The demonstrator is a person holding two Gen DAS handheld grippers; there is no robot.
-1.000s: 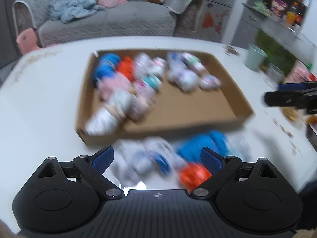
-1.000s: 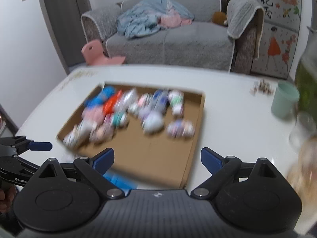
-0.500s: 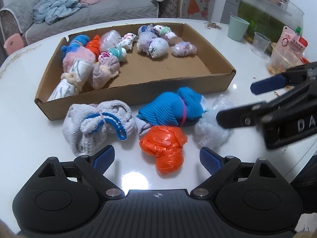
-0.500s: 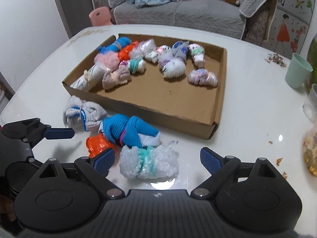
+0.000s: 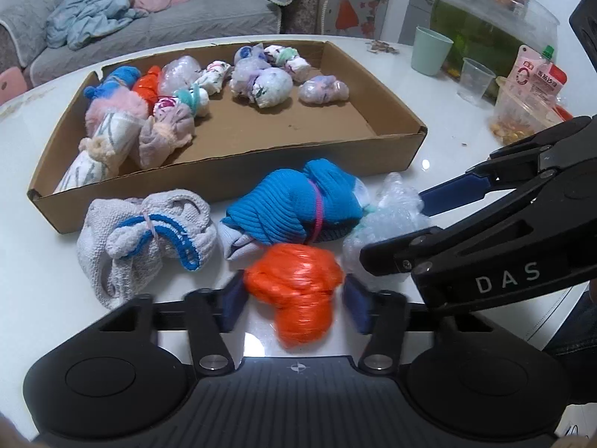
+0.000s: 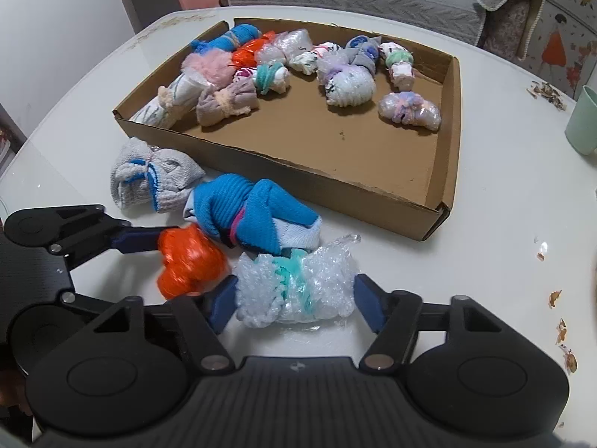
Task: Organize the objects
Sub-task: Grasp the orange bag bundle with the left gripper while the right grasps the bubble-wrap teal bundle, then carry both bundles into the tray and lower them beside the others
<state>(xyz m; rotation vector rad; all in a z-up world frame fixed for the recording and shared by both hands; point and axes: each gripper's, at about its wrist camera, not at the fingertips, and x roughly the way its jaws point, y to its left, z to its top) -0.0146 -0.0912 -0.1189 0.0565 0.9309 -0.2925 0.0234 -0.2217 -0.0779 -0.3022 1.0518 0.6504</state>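
**Both tools closing over bundles beside the box**

Only the left wrist view takes in the green-tinted glass tank (image 5: 485,26), the clear plastic cup (image 5: 475,78) and the red-and-white snack pouch (image 5: 537,78) at the far edge of the white bench (image 5: 33,156); the right wrist view instead shows brown crumbs (image 6: 559,321) scattered on the bench at its right side. Both views share the shallow brown cardboard box (image 5: 261,171), which holds a dozen or so tied bundles of cloth and plastic.

Four bundles lie on the bench just outside the box's near wall: a grey towel bundle with blue trim (image 5: 145,239), a bright blue knitted bundle tied with a pink band (image 5: 294,205), an orange plastic bundle (image 5: 294,291) and a clear bubble-wrap bundle with a teal band (image 6: 298,287).

Left tool (image 5: 294,304): its jaws are closing, with the orange bundle between them and the blurred blue pads about at its sides. Right tool (image 6: 296,302): its jaws are closing too, around the bubble-wrap bundle, the left pad touching it, the right pad just beside it.
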